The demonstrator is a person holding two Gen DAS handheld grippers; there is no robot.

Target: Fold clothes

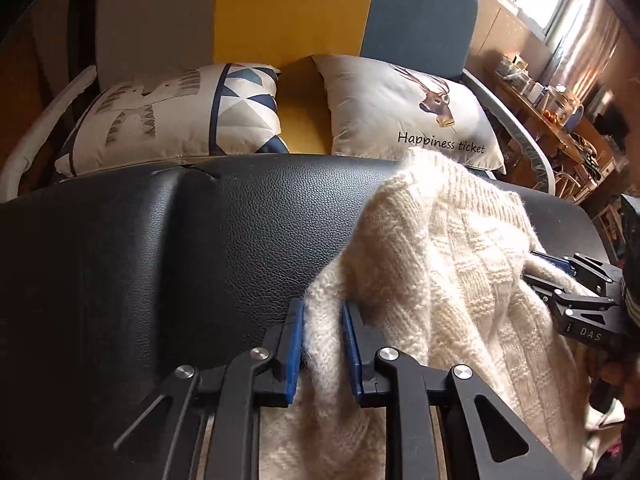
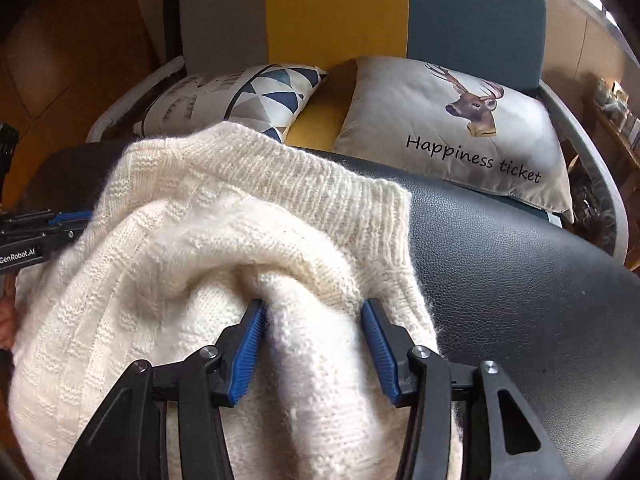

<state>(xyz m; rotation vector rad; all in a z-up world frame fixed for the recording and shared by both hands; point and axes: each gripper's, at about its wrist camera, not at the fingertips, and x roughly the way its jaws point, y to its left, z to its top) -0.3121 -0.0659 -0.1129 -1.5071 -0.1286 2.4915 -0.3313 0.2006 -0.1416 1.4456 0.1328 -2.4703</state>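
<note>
A black leather surface (image 1: 200,248) stands in front of a bench with two printed cushions (image 2: 452,128), and a cream knitted sweater (image 2: 208,232) lies heaped on it, directly ahead of both grippers. The left gripper (image 1: 323,344) is clenched on a bunch of the knit between its blue pads, while the right gripper (image 2: 314,352) has a thick fold between its wider-set jaws, apparently gripping it. The work looks to be at the lift-and-spread stage, and the next move likely calls for drawing the two grips apart to lay the sweater flat.
</note>
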